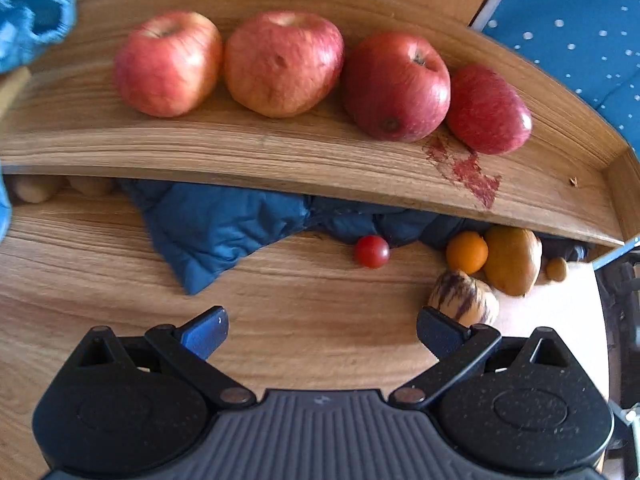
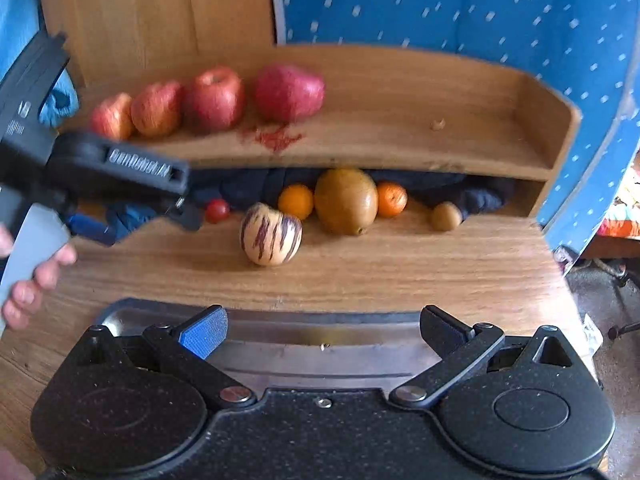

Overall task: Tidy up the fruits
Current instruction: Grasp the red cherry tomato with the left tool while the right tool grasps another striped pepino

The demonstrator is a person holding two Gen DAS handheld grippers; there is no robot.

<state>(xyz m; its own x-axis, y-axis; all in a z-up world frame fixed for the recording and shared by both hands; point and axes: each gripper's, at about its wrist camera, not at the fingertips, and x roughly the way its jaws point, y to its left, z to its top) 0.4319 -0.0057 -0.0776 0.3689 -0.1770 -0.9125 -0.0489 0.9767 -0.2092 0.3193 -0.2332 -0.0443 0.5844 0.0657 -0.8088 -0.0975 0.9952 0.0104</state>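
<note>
Apples [image 1: 280, 64] rowed along shelf [image 1: 280, 152], rightmost lying sideways

home | wooden desk [image 2: 360, 272] with shelf [image 2: 400, 148] | dotted blue fabric [image 2: 440, 4] | jacket [image 1: 216, 224] stuffed under shelf

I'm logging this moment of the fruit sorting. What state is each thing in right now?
Left gripper: open, holding nothing.
Right gripper: open, holding nothing, over a metal tray.
Four apples: lined up on the upper shelf.
Red stain: smeared on the shelf by the rightmost apple.
Striped fruit: loose on the table.
Cherry tomato: loose on the table.
Blue jacket: crumpled under the shelf.
</note>
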